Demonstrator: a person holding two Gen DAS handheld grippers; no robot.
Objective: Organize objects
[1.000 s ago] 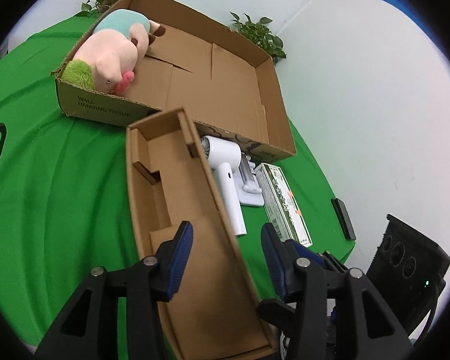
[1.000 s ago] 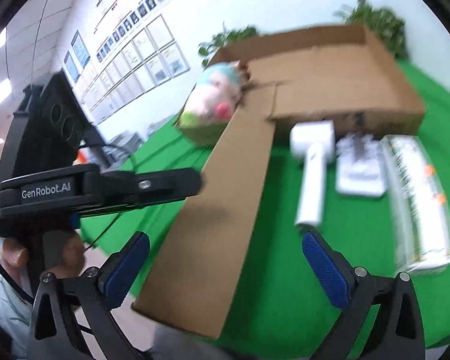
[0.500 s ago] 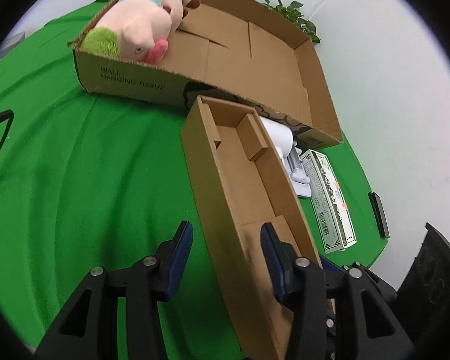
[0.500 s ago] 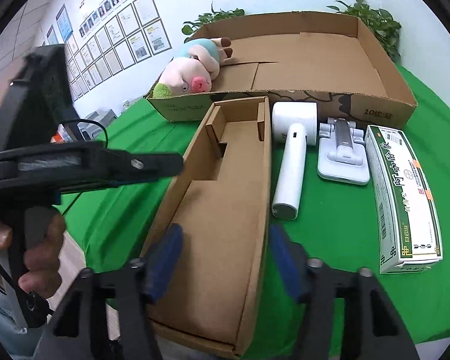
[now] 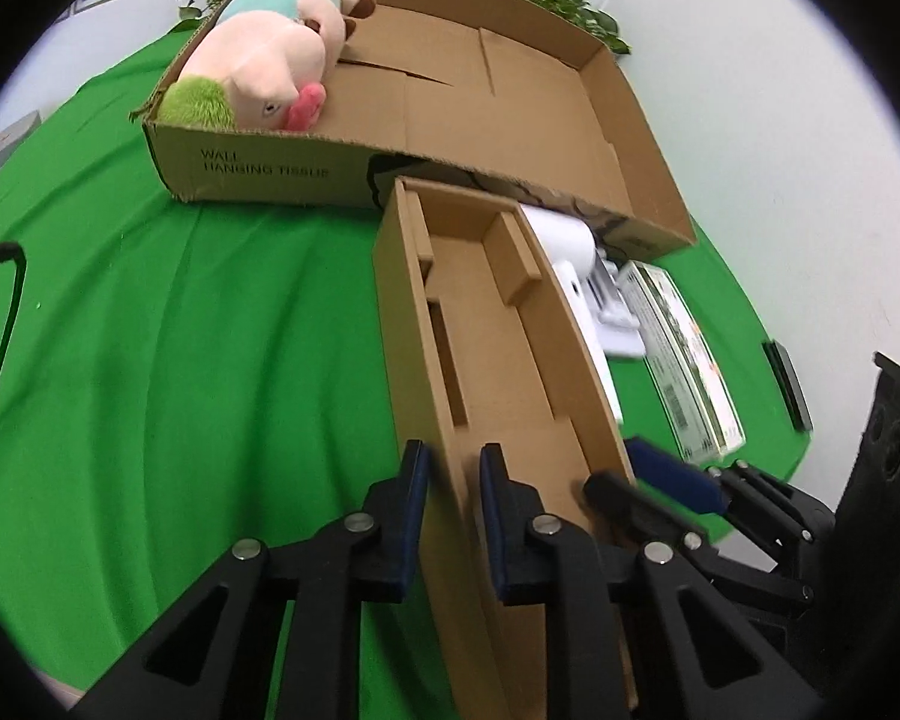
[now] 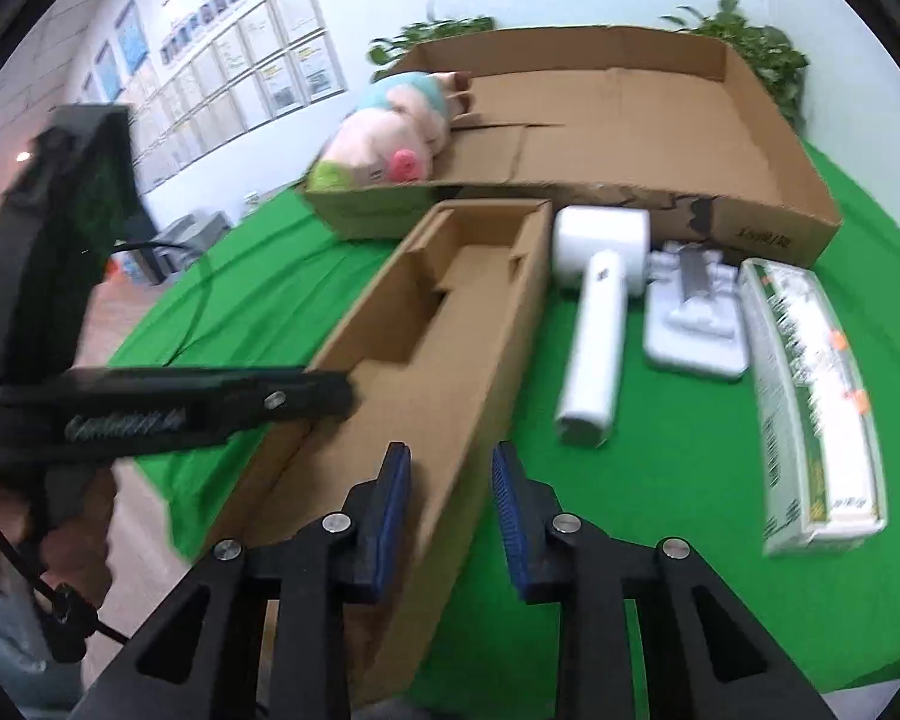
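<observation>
A long narrow cardboard insert box lies on the green table, open side up; it also shows in the right wrist view. My left gripper is shut on the box's left wall near its near end. My right gripper straddles the right wall, jaws closed in on it. A white hair dryer, a white stand and a green-and-white carton lie to the right of the box. A pink plush pig lies in the large cardboard tray.
The large tray stands behind the long box. A black cable runs along the table's left side. A black phone-like slab lies at the right table edge. Potted plants stand behind the tray.
The long box has come down from tilted to flat on the table. Both grippers have closed from wide open onto its side walls.
</observation>
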